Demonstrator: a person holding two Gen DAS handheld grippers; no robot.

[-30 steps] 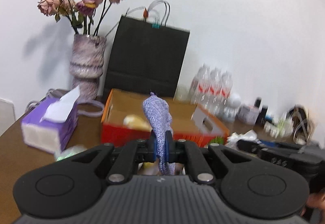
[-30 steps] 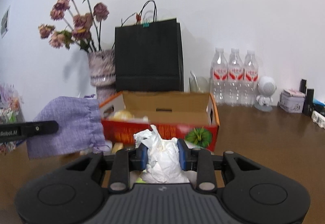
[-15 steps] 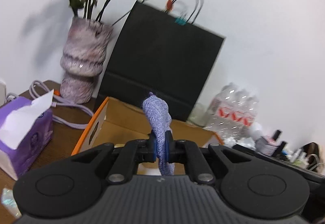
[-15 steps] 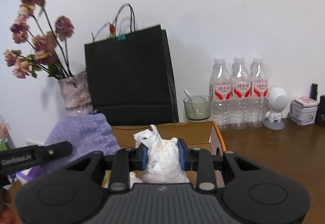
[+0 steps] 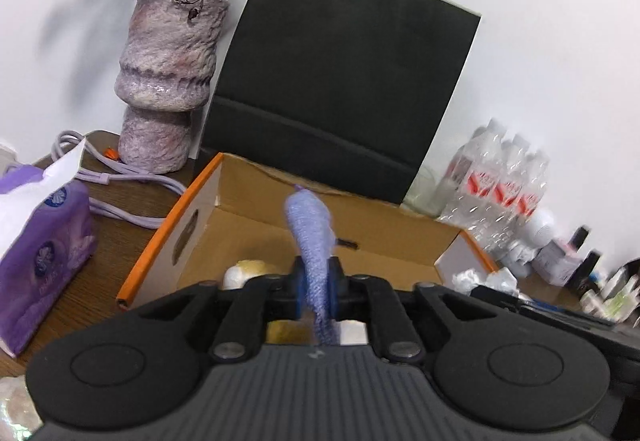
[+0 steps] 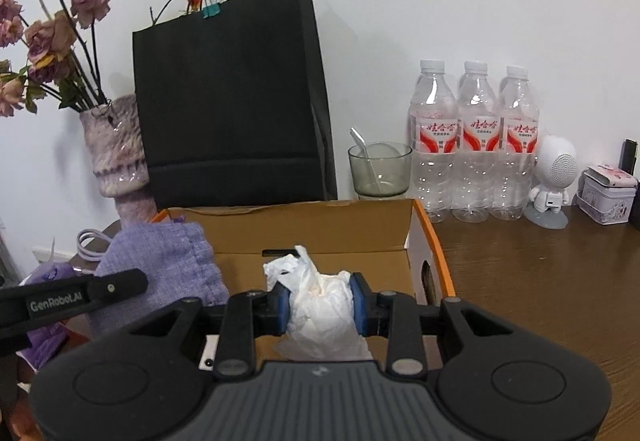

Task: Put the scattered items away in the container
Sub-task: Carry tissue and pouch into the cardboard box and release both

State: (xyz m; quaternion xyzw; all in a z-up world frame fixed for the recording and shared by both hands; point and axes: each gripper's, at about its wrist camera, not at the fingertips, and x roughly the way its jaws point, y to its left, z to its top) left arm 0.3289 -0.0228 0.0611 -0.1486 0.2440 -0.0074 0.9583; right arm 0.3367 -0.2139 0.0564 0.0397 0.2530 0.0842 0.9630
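An orange cardboard box (image 5: 168,233) with a brown inside lies open just under both grippers. Over its left part my left gripper (image 5: 316,287) has its jaws opening, and a purple cloth pouch (image 5: 310,233), slightly blurred, still fills the gap and touches both blue pads. In the right wrist view the same pouch (image 6: 160,261) hangs behind a left finger (image 6: 80,293). Above the box's (image 6: 434,241) middle my right gripper (image 6: 320,303) is opening too, with a crumpled white wad (image 6: 320,301) between its pads and touching both. A pale round item (image 5: 248,269) lies inside the box.
Behind the box stand a black paper bag (image 6: 232,101) and a purple vase (image 5: 168,81) of dried roses. A tissue box (image 5: 40,241) and a cable (image 5: 120,181) lie to the left. To the right are a glass (image 6: 380,169), three water bottles (image 6: 476,141), a white figurine (image 6: 554,177) and a tin (image 6: 608,197).
Both grippers moved forward from in front of the box to over it, so its inside now lies beneath them. Both pairs of pads stand slightly wider apart around their loads.
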